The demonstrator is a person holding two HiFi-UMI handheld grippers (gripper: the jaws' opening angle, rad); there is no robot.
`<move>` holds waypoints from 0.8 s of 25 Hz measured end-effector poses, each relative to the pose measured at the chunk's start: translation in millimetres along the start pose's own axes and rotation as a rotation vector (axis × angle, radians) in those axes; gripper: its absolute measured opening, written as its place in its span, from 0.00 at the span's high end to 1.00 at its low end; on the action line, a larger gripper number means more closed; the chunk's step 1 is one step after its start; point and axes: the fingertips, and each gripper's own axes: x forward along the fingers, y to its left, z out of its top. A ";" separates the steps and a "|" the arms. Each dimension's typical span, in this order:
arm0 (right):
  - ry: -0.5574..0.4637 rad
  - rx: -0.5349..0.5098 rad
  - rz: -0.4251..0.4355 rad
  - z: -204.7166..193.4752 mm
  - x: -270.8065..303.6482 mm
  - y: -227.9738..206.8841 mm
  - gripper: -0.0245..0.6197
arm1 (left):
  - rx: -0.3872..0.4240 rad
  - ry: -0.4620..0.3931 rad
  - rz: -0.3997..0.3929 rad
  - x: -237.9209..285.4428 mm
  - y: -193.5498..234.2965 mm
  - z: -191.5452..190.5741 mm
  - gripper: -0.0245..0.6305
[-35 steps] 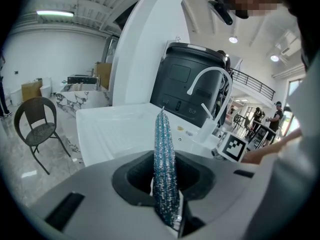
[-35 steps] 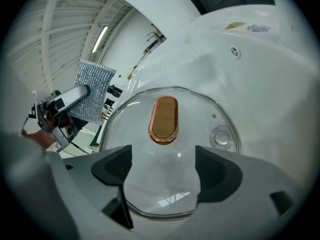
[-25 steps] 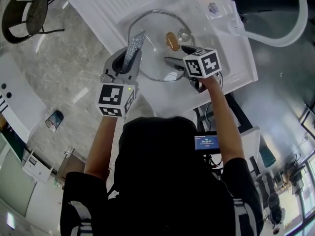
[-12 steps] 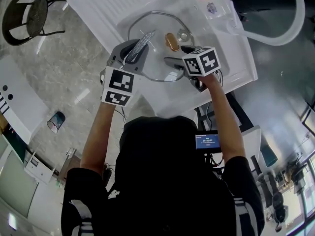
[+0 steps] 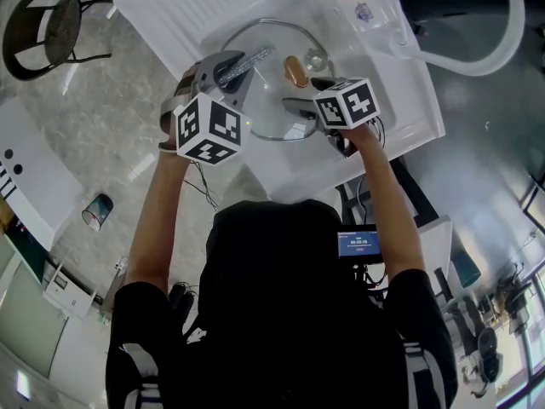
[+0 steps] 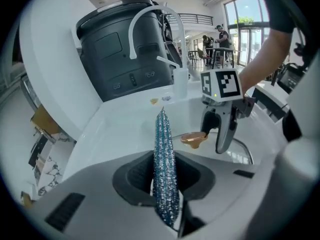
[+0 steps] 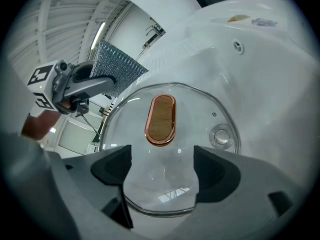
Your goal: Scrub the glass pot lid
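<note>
Head view: a round clear glass pot lid (image 5: 268, 116) with an oval copper-coloured handle (image 5: 295, 72) lies in the basin of the white moulded sink (image 5: 213, 7), towards the sink's near edge. The left claw (image 5: 230, 68) is over the lid's left rim, clamped on a glittering blue-silver scrubbing pad (image 5: 249, 61). The pad's long axis points across the glass towards the handle. The right claw (image 5: 305, 95) sits at the lid's near-right rim.

Left gripper view: the left claw's (image 6: 165, 176) jaws are pressed together on the scrubbing pad (image 6: 163, 154), which is seen edge-on and sticks straight forward. The handle (image 6: 193, 139) and the right claw (image 6: 220, 134) lie just right of the pad's tip, and part of the lid's rim (image 6: 243, 151) shows beyond them. So the glass lies ahead of the pad and to its right.

Right gripper view: the right claw's (image 7: 161, 171) jaws stand apart and grip nothing, with the lid's (image 7: 190, 129) near rim showing between them. I cannot tell whether their tips touch the glass. The handle (image 7: 160, 120) runs lengthwise straight ahead. The left claw (image 7: 97, 86) holds the pad (image 7: 117, 66) at the lid's far-left rim, and its broad face shows here.

In my judgement the left claw is the nearer one for scrubbing. The stroke depends on laying the pad's broad face flat on the glass and sweeping it towards the handle.
</note>
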 end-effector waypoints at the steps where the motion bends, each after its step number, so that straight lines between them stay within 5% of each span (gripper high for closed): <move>1: 0.001 -0.002 -0.001 -0.3 0.0 -0.3 0.40 | 0.021 0.010 -0.006 2.4 0.7 0.2 0.85; 10: 0.000 -0.004 -0.003 0.1 0.0 -0.8 0.40 | 0.299 0.107 -0.068 28.1 -7.0 -0.7 0.85; 20: -0.009 -0.005 0.002 0.6 -0.5 0.5 0.40 | 0.425 0.182 -0.088 47.2 -7.8 -4.0 0.85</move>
